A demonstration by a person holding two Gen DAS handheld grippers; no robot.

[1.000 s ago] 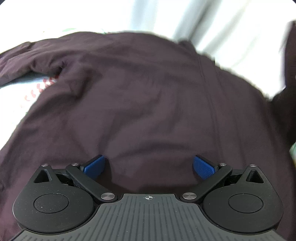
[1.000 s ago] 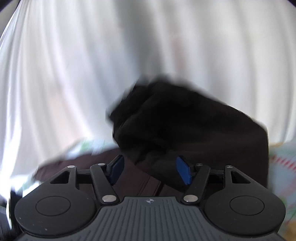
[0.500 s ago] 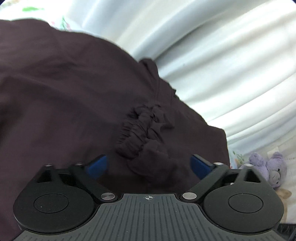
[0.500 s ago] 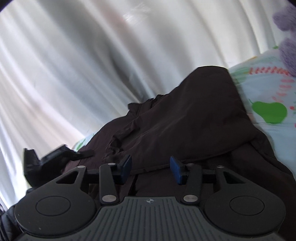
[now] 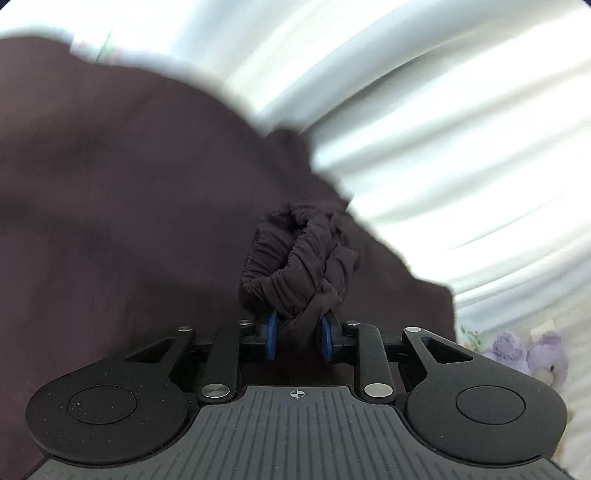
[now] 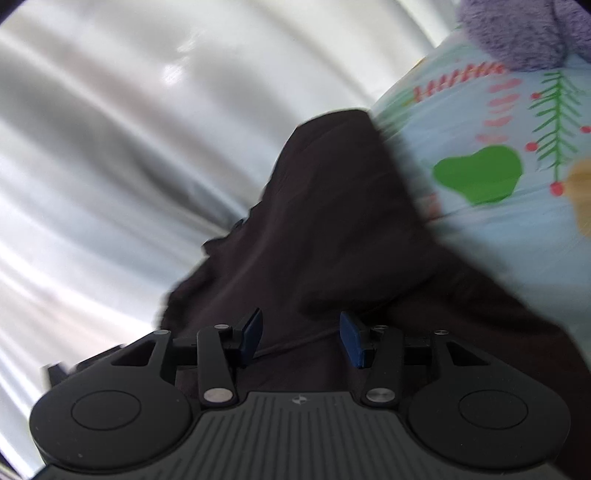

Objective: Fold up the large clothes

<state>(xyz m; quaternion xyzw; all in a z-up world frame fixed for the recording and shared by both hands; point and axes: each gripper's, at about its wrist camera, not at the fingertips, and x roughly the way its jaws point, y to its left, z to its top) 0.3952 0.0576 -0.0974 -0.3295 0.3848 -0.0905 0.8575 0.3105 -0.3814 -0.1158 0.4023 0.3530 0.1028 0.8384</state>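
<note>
A large dark maroon garment (image 5: 129,203) lies spread across the bed. Its gathered elastic cuff (image 5: 299,258) is bunched up in front of my left gripper (image 5: 297,336), whose jaws are closing, and the blue pads (image 5: 272,334) pinch the cloth just below the cuff. In the right wrist view the same dark garment (image 6: 332,221) rises as a folded hump. My right gripper (image 6: 301,336) hovers low over it with its blue pads apart, and cloth lies beneath the gap without being pressed.
A white pleated curtain (image 5: 443,129) hangs behind the bed and also fills the left of the right wrist view (image 6: 110,147). The light blue printed bed sheet (image 6: 498,122) shows at right. A purple plush toy (image 5: 524,354) (image 6: 517,29) sits on it.
My left gripper swung right across the garment to the bunched cuff and its jaws went from wide apart to pinched on it. My right gripper rolled and dropped toward the garment, its jaws narrowing a little.
</note>
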